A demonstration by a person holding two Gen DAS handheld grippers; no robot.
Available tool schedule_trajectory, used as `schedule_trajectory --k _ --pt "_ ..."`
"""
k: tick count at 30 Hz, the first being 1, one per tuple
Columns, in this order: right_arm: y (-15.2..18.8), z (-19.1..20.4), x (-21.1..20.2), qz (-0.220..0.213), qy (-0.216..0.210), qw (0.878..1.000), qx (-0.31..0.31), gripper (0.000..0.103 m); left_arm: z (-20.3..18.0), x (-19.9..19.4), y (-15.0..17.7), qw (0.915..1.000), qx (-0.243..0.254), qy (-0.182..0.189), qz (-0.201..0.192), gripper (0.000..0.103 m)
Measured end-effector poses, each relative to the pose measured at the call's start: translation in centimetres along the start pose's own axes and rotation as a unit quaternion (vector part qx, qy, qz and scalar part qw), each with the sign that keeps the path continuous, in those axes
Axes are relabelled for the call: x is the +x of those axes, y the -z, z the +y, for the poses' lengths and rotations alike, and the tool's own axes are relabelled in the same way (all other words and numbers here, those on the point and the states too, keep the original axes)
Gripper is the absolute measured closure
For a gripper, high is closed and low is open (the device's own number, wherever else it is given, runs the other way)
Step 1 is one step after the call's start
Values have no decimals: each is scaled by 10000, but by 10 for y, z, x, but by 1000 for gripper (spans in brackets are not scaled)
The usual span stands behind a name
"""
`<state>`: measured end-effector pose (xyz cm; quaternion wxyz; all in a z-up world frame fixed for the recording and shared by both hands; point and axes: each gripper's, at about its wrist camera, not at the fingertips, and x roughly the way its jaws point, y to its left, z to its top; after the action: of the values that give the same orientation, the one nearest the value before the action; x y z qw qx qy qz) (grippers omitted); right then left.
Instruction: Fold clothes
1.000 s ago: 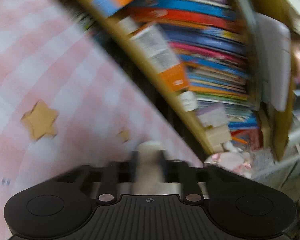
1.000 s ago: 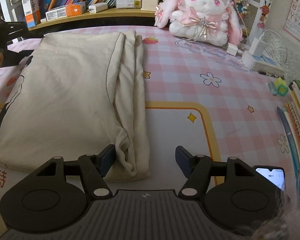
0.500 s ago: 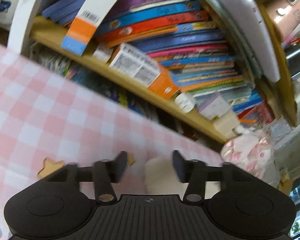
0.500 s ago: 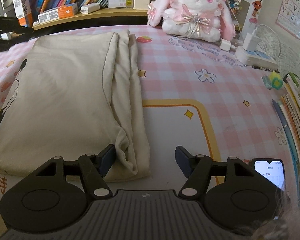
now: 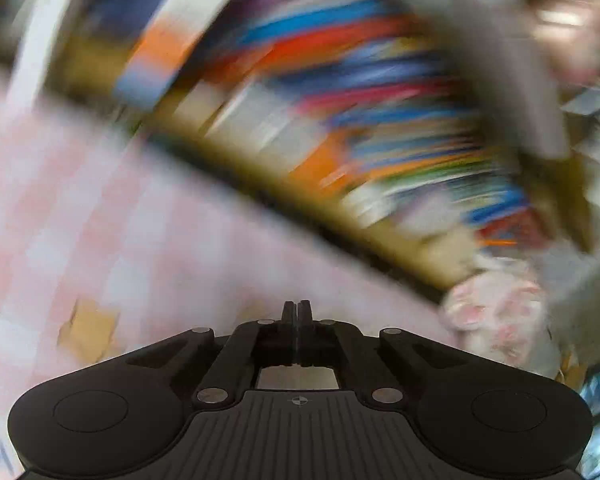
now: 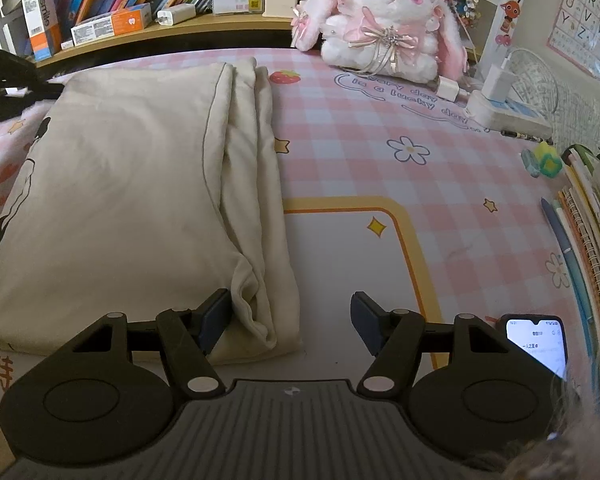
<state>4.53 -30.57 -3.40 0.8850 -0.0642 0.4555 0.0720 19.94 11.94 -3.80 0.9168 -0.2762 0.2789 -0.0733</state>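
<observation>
A cream garment (image 6: pixel 120 200) lies folded flat on the pink checked tablecloth (image 6: pixel 360 152), with its layered fold edge running along its right side. My right gripper (image 6: pixel 290 316) is open low over the near right corner of the garment. That corner lies between the fingers, close to the left fingertip (image 6: pixel 216 314). In the blurred left wrist view my left gripper (image 5: pixel 297 312) is shut, with nothing visible between its fingers, above the tablecloth (image 5: pixel 140 240). The garment does not show in that view.
A pink and white plush rabbit (image 6: pixel 384 28) sits at the back of the table below a bookshelf (image 6: pixel 172 28). A power strip (image 6: pixel 504 112), stacked notebooks (image 6: pixel 592 240) and a lit phone (image 6: pixel 536 344) line the right side. Blurred books (image 5: pixel 340 100) fill the left wrist view.
My left gripper held cream cloth, opened and let it go, and is now shut with nothing in it while its view swings. My right gripper has stayed open at the garment's corner.
</observation>
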Motion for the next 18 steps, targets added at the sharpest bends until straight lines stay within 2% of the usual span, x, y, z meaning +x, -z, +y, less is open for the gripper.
schedule_trajectory --k 1,5,6,9,14,18 --pt "0 0 0 0 6 10000 3 40 -14 -6 -3 9985 504 -27 -204 103" --pt "-1 2 0 3 54 10000 -12 40 -13 0 -16 9971 613 -414 -187 103" --pt "-1 2 0 8 63 10000 -23 40 -5 2 -17 9977 412 -528 -83 103" --pt "-2 4 0 27 96 9999 -56 41 11 -2 -15 9978 19 -628 197 92" --pt "-1 2 -1 15 65 10000 -33 41 2 -39 25 9966 -71 -613 547 57" --pt "-1 -3 1 23 -65 9999 126 41 -6 -69 58 9947 -142 -601 828 53"
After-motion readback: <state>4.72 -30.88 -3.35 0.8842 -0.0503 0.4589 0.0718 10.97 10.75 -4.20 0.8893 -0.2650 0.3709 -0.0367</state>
